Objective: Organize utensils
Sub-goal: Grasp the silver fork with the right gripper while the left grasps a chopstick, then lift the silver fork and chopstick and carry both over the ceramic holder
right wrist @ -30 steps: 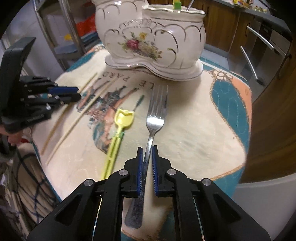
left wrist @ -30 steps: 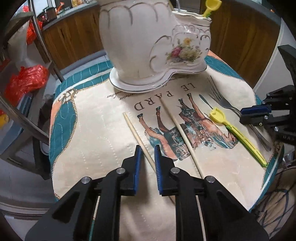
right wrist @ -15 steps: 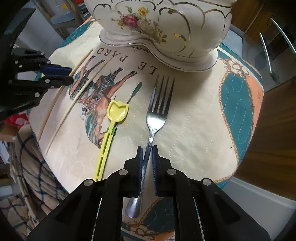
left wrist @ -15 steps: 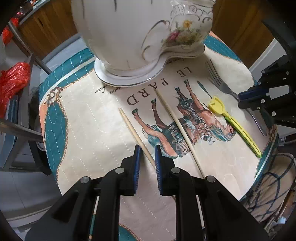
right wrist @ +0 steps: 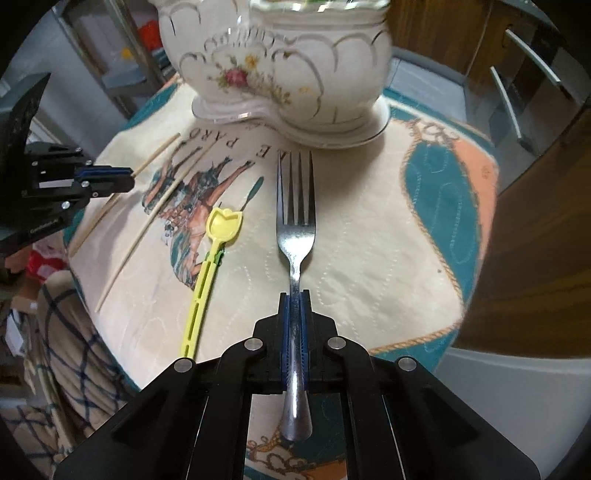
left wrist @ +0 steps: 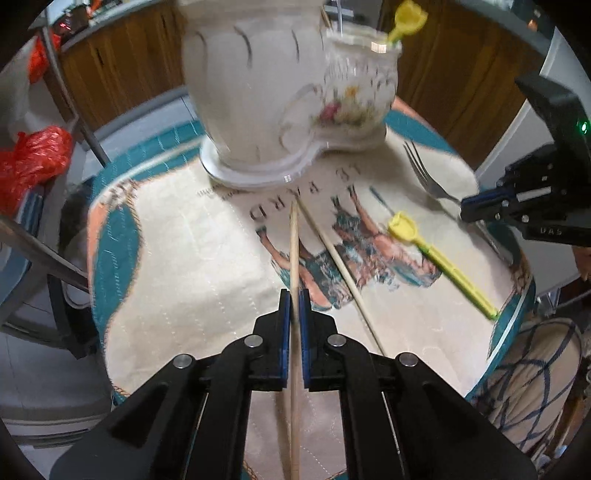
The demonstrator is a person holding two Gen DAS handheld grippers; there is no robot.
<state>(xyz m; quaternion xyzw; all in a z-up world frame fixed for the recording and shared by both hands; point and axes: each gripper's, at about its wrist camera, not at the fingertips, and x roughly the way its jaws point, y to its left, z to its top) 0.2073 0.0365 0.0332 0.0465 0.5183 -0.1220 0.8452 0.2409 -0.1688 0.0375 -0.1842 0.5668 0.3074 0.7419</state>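
Observation:
My left gripper (left wrist: 294, 295) is shut on a wooden chopstick (left wrist: 294, 251), lifted off the cloth and pointing at the white floral ceramic holder (left wrist: 273, 92). A second chopstick (left wrist: 340, 273) lies on the cloth beside it. My right gripper (right wrist: 294, 297) is shut on the handle of a steel fork (right wrist: 295, 206), tines toward the holder (right wrist: 288, 66). A yellow plastic spoon (right wrist: 207, 277) lies left of the fork; it also shows in the left wrist view (left wrist: 439, 262). Another yellow spoon (left wrist: 404, 16) stands in the holder.
The utensils lie on a round table under a cream and teal printed cloth (right wrist: 424, 229). Wooden cabinets (left wrist: 461, 74) stand behind. A red bag (left wrist: 33, 162) and metal rack legs (left wrist: 66, 99) are at the left. A checked fabric (right wrist: 74, 350) hangs below the table edge.
My left gripper closed on the chopstick and raised it so it points straight ahead. My right gripper closed on the fork handle and lifted it. Both views tilted up toward the holder.

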